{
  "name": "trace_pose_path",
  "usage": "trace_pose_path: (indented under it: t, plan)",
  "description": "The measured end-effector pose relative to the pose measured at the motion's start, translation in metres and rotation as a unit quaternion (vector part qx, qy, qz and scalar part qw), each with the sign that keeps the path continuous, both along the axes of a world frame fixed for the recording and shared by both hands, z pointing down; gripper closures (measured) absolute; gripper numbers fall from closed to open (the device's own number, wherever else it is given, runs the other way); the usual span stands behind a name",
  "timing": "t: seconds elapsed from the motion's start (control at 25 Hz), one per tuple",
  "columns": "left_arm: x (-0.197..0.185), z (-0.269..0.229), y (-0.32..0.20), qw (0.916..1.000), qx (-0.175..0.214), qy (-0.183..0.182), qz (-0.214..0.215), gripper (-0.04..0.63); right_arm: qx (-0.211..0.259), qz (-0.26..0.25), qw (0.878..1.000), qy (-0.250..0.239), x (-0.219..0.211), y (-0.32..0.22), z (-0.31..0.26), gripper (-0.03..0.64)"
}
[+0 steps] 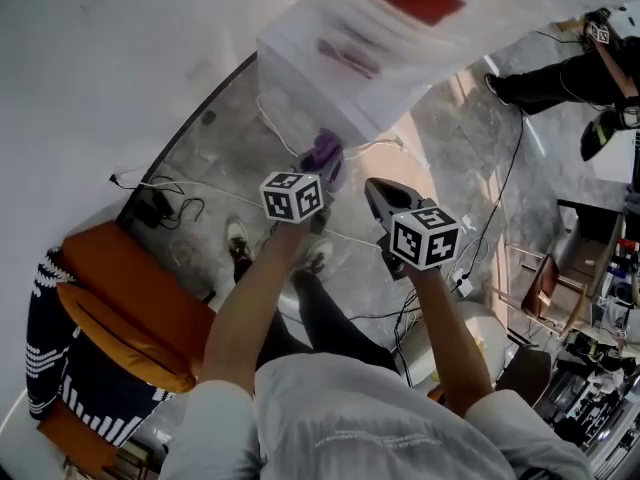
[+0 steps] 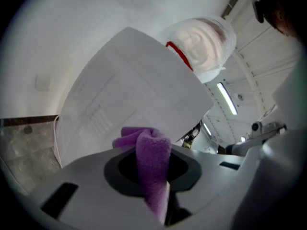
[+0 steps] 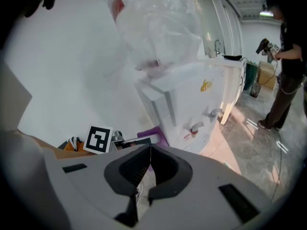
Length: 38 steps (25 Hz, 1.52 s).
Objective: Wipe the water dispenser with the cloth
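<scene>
Cloth [image 2: 152,153] in outstretched left gripper [image 1: 328,176] by water dispenser [image 2: 134,90], right gripper [image 3: 149,150] closed

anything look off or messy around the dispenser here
Nothing spilled or damaged. The white water dispenser stands upright, clear bottle seated on top; the left gripper pinches the purple fluffy cloth. Only loose white cables trail across the floor.

Water dispenser [image 1: 330,58]: one. Bottle [image 3: 153,23] on top of it: one. Taps [image 3: 194,128] on its front: two. Purple cloth [image 1: 322,153]: one. Tools: two, left tool [image 1: 318,183] and right tool [image 1: 385,200]. Orange chair [image 1: 130,298]: one. Standing person [image 3: 288,56] beyond the dispenser: one.
</scene>
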<state>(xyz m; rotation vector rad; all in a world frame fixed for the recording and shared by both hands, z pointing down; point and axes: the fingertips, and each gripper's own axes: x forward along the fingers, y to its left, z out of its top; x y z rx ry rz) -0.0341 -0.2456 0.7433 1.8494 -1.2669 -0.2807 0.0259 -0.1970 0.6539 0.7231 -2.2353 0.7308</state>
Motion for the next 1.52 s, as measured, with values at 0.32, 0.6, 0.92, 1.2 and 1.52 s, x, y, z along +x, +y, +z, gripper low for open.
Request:
trace_pose_path:
  t: [0.32, 0.6, 0.92, 1.2, 1.52]
  plan:
    - [-0.112, 0.041, -0.047, 0.9730, -0.020, 0.145, -0.178, 0.534, -0.035, -0.006, 0.999, 0.012, -0.042, -0.001, 0.046, 0.601]
    - [-0.182, 0.079, -0.072, 0.9616, -0.034, 0.160, -0.220, 0.534, -0.046, -0.026, 0.998, 0.029, -0.073, -0.007, 0.088, 0.601]
    - [-0.217, 0.172, -0.092, 0.9613, -0.104, 0.149, -0.207, 0.534, -0.119, 0.014, 0.992, 0.049, -0.111, -0.012, 0.164, 0.601]
    - [-0.178, 0.245, -0.075, 0.9434, -0.125, 0.196, -0.237, 0.534, -0.162, 0.057, 0.984, 0.052, -0.108, -0.009, 0.201, 0.601]
    - [-0.082, 0.267, -0.039, 0.9284, -0.180, 0.253, -0.203, 0.534, -0.146, 0.083, 0.984, 0.055, -0.098, -0.005, 0.192, 0.601]
